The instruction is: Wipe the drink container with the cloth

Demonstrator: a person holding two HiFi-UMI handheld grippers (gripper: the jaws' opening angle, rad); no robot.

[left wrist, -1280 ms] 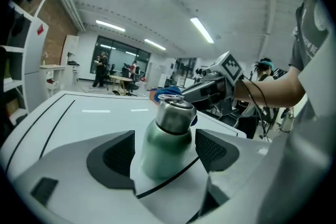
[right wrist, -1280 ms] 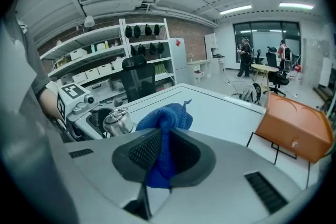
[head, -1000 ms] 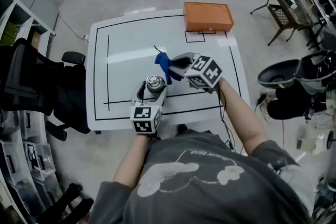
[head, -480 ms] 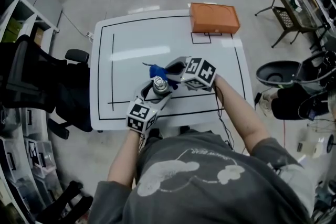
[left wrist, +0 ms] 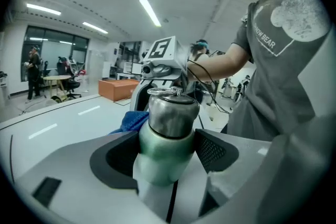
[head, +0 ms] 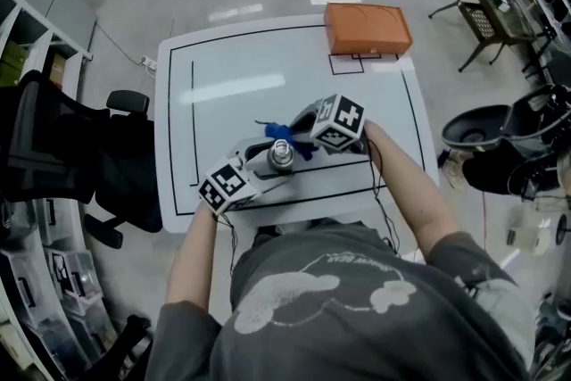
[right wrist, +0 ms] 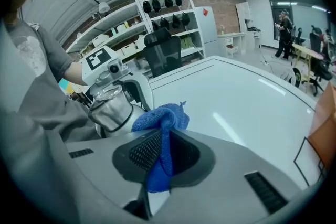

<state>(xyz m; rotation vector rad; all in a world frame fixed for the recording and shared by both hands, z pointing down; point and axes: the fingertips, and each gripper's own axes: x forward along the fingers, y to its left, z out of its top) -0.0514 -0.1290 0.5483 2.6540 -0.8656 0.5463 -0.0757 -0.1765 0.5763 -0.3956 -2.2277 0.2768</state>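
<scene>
The drink container (left wrist: pixel 167 136) is a pale green metal bottle with a steel cap. My left gripper (left wrist: pixel 165 152) is shut on its body; it shows in the head view as the bottle (head: pixel 283 156) held over the table's front edge by the left gripper (head: pixel 268 167). My right gripper (right wrist: pixel 161 157) is shut on a blue cloth (right wrist: pixel 161 131), whose bunched end sits right beside the bottle (right wrist: pixel 110 107). From above, the cloth (head: pixel 287 137) lies against the bottle's far side, with the right gripper (head: pixel 308 131) just right of it.
An orange box (head: pixel 367 28) lies at the far right of the white table (head: pixel 232 76), which has black lines on it. A black office chair (head: pixel 62 156) stands to the left. Shelves (right wrist: pixel 163 23) and cables lie beyond.
The left gripper has swung from pointing away to pointing right, with its marker cube now further left. The bottle and the cloth have come closer together near the table's front edge.
</scene>
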